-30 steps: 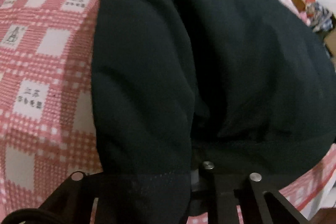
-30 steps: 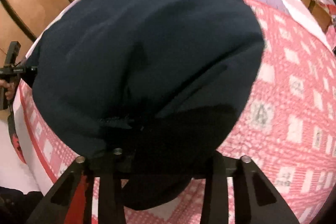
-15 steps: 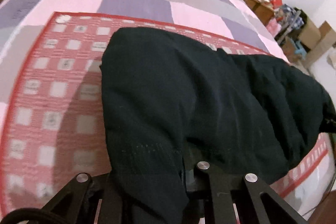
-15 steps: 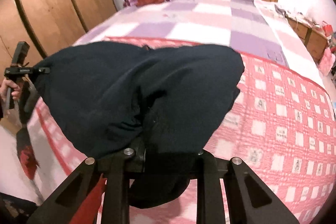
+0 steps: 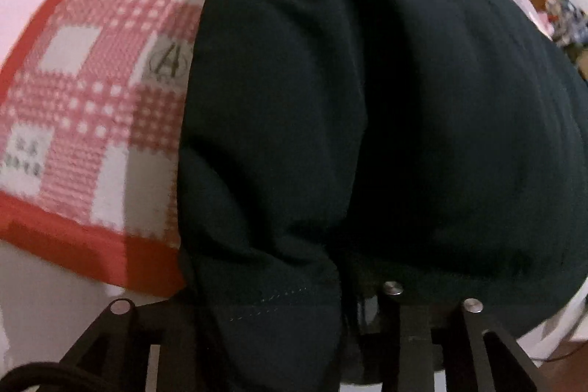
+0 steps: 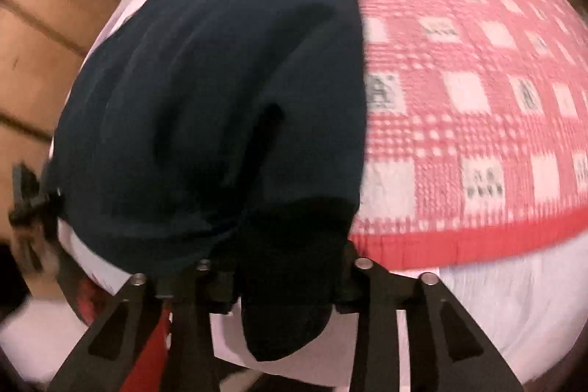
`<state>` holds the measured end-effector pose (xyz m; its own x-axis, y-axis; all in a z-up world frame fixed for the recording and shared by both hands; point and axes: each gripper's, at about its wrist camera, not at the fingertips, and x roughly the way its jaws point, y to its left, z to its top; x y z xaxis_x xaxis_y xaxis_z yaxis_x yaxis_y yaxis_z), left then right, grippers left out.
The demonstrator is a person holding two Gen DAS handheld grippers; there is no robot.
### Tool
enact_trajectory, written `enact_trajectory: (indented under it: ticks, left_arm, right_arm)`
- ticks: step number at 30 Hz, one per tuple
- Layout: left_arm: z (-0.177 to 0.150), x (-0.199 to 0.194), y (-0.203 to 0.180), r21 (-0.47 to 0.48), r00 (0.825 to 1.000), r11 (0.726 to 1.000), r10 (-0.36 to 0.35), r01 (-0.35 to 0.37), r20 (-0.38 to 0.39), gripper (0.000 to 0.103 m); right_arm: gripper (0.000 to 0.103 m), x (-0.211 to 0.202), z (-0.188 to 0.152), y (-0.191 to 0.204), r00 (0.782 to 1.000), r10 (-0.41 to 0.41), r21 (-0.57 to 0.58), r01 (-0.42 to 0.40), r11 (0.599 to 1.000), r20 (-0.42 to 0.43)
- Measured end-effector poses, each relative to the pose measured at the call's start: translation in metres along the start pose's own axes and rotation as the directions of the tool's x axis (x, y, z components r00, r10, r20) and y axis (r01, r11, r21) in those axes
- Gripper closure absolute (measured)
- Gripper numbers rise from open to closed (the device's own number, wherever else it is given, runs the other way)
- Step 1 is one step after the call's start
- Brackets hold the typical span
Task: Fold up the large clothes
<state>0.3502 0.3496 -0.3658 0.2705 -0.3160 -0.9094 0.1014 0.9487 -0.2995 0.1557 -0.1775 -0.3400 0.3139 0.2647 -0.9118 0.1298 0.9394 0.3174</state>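
Observation:
A large dark navy garment (image 5: 386, 105) lies bunched over the red-and-white checked blanket (image 5: 84, 90) on the bed. My left gripper (image 5: 294, 315) is shut on a stitched hem corner of the garment, which drapes over its fingers. My right gripper (image 6: 279, 281) is shut on another corner of the same garment (image 6: 220, 90), a fold hanging down between its fingers. The left gripper also shows at the far left of the right wrist view (image 6: 31, 204). The fingertips are hidden by cloth in both views.
The blanket's red border (image 6: 477, 237) and white bed edge (image 6: 496, 311) lie just ahead of the right gripper. Wooden wardrobe doors (image 6: 33, 54) stand left. Clutter (image 5: 562, 13) sits at the far right of the left view.
Both grippers have dropped and pulled back toward the bed's near edge with the garment; the views tilted down from the room to the blanket. Both frames are motion-blurred.

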Motion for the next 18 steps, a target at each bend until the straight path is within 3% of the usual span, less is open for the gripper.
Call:
enact_trajectory:
  ticks: [2,5,8,11,13,15,18]
  left_arm:
    - [-0.006,-0.015,0.008,0.013,1.0,1.0,0.019,-0.019,0.012,0.049]
    - [-0.014,-0.045,0.027,-0.01,0.997,0.997,0.071,-0.071,0.036,0.047]
    - [-0.013,-0.076,0.011,0.067,0.986,0.986,0.148,-0.153,0.082,0.048]
    - [0.006,-0.088,-0.029,0.175,0.984,0.979,0.081,-0.109,0.16,0.047]
    - [0.022,-0.075,-0.068,0.245,0.985,0.968,0.006,-0.049,0.172,0.047]
    - [0.028,-0.054,-0.102,0.306,0.987,0.952,-0.036,-0.014,0.157,0.047]
    - [0.048,0.003,-0.135,0.37,0.994,0.928,0.005,-0.044,0.107,0.046]
  right_arm:
    - [0.055,-0.016,-0.001,0.01,0.997,-0.079,-0.045,0.079,0.996,-0.003]
    - [0.052,-0.05,-0.003,0.019,0.982,-0.183,-0.079,0.186,0.979,0.037]
    - [0.049,-0.088,0.001,0.03,0.941,-0.314,-0.074,0.325,0.943,0.13]
    - [0.045,-0.102,0.012,0.065,0.931,-0.284,-0.152,0.323,0.934,0.23]
    - [0.044,-0.085,0.026,0.097,0.947,-0.222,-0.241,0.278,0.93,0.233]
    - [0.044,-0.052,0.047,0.132,0.954,-0.211,-0.327,0.273,0.905,0.211]
    - [0.043,0.006,0.077,0.147,0.952,-0.264,-0.354,0.303,0.885,0.154]
